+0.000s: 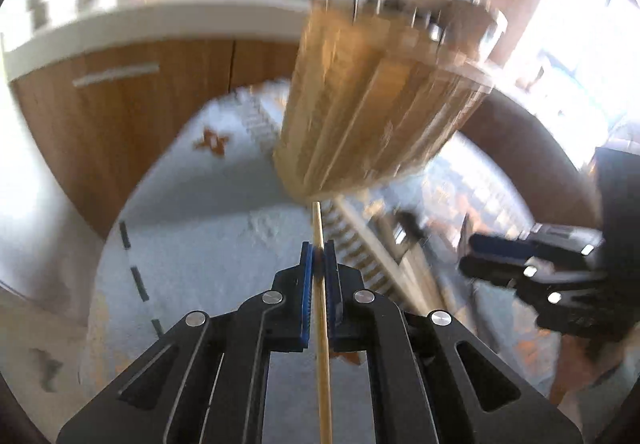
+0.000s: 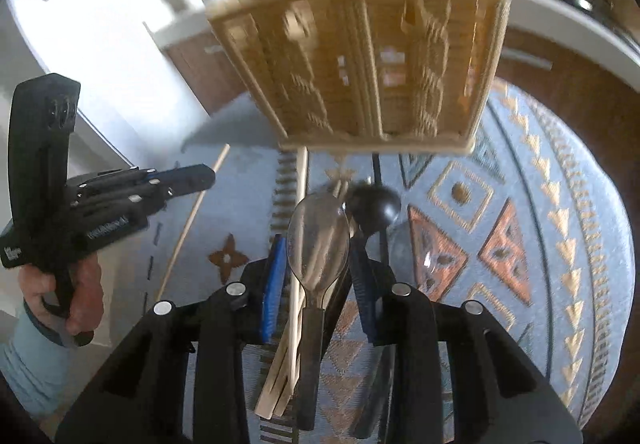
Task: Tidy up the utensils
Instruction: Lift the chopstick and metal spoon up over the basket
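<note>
Though blurred, left tongs [image 1: 319, 260] clamped on a chopstick [image 1: 322, 324], right tongs [image 2: 318, 264] gripping a spoon [image 2: 318, 244], basket [image 2: 360, 55] indistinct.

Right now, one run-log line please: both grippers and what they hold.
left gripper: shut on chopstick | right gripper: jaws around spoon, contact unclear | wooden utensil holder: ahead, blurred

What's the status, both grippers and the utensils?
Left gripper shut on one chopstick. Right gripper holds a spoon among other utensils. Wooden holder ahead, blurred. Nothing in the way.
</note>
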Tool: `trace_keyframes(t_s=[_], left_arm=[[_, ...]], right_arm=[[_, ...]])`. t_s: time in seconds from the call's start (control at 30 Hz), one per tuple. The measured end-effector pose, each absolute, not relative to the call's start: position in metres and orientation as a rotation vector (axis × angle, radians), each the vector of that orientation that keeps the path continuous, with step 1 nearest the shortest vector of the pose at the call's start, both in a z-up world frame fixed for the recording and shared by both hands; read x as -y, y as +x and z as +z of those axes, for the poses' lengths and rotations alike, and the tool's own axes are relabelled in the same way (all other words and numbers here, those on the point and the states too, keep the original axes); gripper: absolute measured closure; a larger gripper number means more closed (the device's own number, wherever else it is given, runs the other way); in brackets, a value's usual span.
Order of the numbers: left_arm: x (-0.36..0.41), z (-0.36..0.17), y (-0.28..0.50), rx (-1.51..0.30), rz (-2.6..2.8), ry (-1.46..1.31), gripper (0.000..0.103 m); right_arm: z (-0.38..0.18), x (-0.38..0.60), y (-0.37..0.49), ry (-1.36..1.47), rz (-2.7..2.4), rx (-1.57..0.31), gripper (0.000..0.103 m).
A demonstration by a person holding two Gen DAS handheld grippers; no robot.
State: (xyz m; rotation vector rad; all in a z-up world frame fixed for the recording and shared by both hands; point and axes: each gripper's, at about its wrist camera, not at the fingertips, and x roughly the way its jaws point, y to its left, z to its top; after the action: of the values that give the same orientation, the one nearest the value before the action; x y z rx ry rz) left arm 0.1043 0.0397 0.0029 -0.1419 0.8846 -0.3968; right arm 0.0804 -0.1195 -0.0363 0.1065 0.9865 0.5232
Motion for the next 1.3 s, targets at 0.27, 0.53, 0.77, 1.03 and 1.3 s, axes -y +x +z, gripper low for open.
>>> trace_keyframes(t_s=[0.27, 0.53, 0.77, 1.03, 1.3], left_arm=[[-0.035, 0.072, 0.073, -0.576, -0.426, -0.208, 0.100], [-0.019, 0.137, 0.092, -0.379, -0.442, -0.234, 0.100], [-0.009, 0.173, 0.132, -0.202, -0.361, -0.277, 0.100], [-0.007, 0.160, 0.167, -0.085, -0.202, -0.340, 0.100], [0.008, 0.139, 0.167, 0.004, -0.081, -0.237, 0.099]], right_arm=[[0.016, 0.161, 0.061, 0.245, 0.638, -0.711, 0.074], [0.093, 0.193, 0.074, 0.265, 0.545, -0.479, 0.074], [0.135, 0.210, 0.113, 0.292, 0.407, -0.326, 0.074], [0.127, 0.208, 0.163, 0.313, 0.292, -0.275, 0.074], [0.097, 0.180, 0.173, 0.202, 0.267, -0.291, 0.074]])
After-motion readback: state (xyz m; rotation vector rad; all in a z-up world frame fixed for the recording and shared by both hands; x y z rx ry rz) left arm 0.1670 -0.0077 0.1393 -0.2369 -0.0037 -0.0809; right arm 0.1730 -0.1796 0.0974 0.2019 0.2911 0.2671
